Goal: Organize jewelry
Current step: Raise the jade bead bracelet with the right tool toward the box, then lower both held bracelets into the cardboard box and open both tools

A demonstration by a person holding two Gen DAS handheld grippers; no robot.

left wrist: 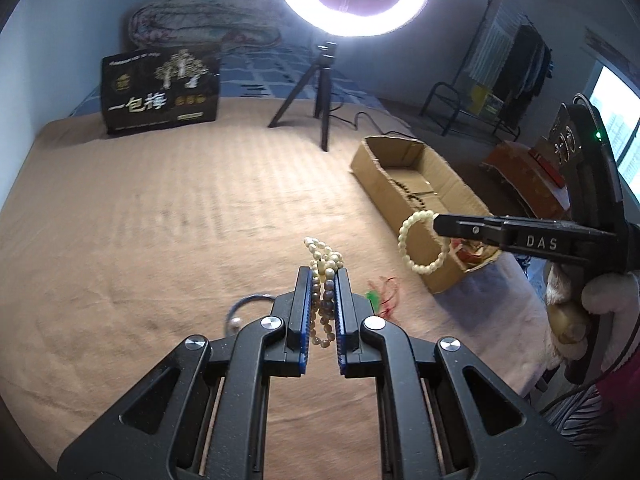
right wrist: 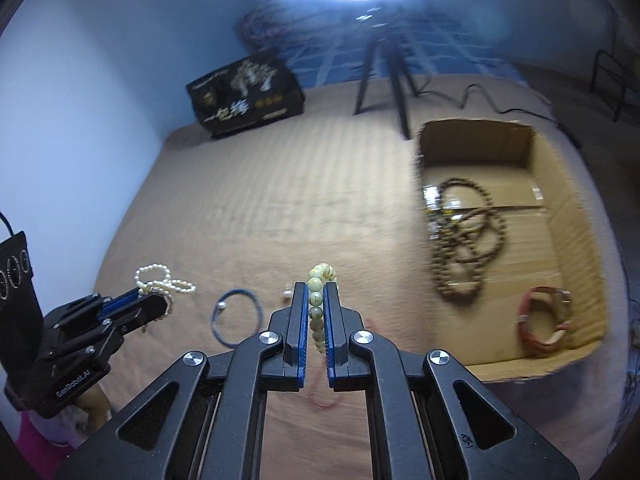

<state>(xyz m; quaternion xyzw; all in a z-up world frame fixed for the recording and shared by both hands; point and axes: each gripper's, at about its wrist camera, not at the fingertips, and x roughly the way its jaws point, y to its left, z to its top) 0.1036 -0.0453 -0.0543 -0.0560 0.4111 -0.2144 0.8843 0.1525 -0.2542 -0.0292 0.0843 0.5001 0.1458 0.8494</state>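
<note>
The left gripper (left wrist: pixel 323 276) was clamped on a bundle of pale bead strands (left wrist: pixel 325 280). Right of it, the right gripper (left wrist: pixel 440 226) held a cream bead bracelet (left wrist: pixel 404 246) just in front of the cardboard box (left wrist: pixel 440 184). Behind the box stood a ring light tripod (left wrist: pixel 320 92).

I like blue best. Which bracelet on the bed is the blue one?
The thin blue cord bracelet lying flat on the bed, with one small pearl. It sits between the two grippers; the bracelets they hold are pale beads.
</note>
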